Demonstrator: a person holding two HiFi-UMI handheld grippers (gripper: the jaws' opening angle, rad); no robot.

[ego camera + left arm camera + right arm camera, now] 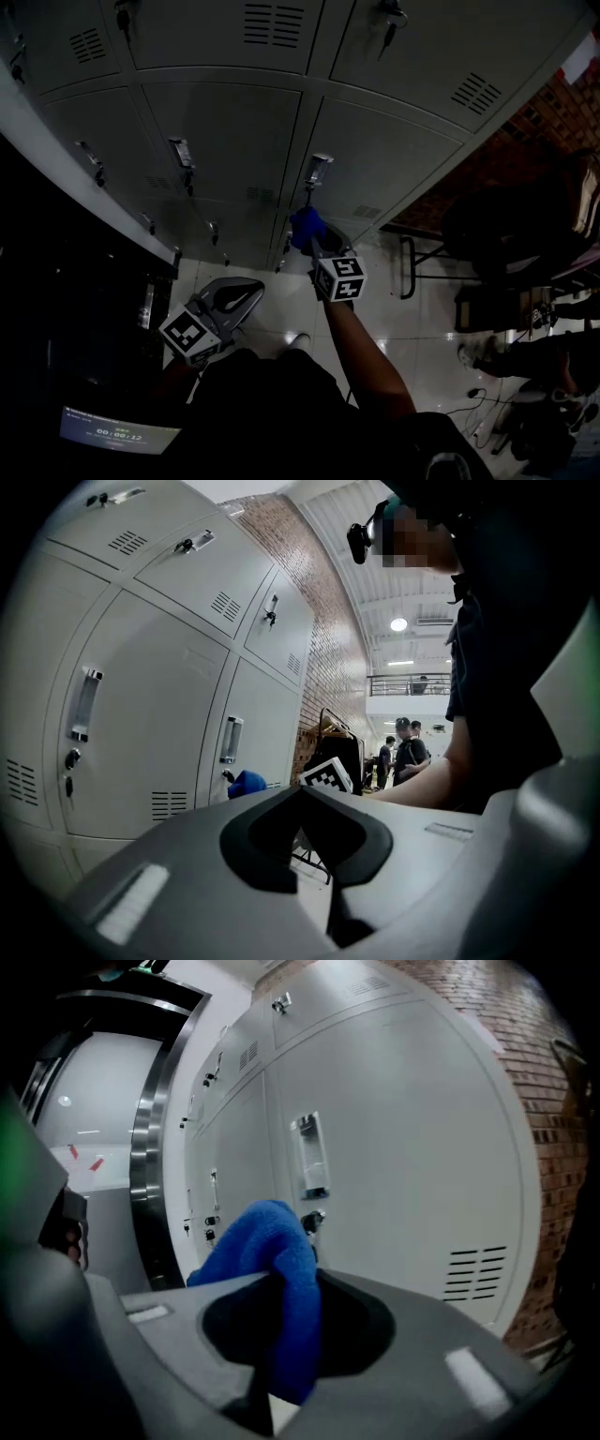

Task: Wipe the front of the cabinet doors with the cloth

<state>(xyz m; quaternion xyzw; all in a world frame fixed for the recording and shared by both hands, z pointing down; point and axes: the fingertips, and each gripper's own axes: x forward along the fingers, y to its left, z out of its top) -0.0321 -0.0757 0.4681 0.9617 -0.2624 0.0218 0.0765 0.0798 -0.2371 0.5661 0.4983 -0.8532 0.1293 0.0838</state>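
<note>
— Cloth (274,1269): where is it?

— It is blue and bunched, pinched in the right tool (311,240). The jaws are clamped on its lower fold, and the rest bulges up above them.

— And the cabinet door (403,1147)?

— The cloth is right at it, just below the upright handle (309,1157) and beside the lock (312,1221) (whether fabric really touches metal, I cannot tell). It is a grey door in the lower row, on the right side of the bank.

— What about the left tool (251,289)?

— It is held low, to the left of the person's right forearm (361,352), well apart from the doors. Its jaws are pressed together with nothing between them.

— Anything else on that door?

— There are vent slots (478,1274) near its bottom corner, on the side away from the handle. More grey doors of the same kind stand above and to the left, each with its own handle and lock.

— And beyond the cabinet?

— A brick wall (553,1101) runs off on the right, and a pale glossy floor (422,319) lies beneath.
</note>
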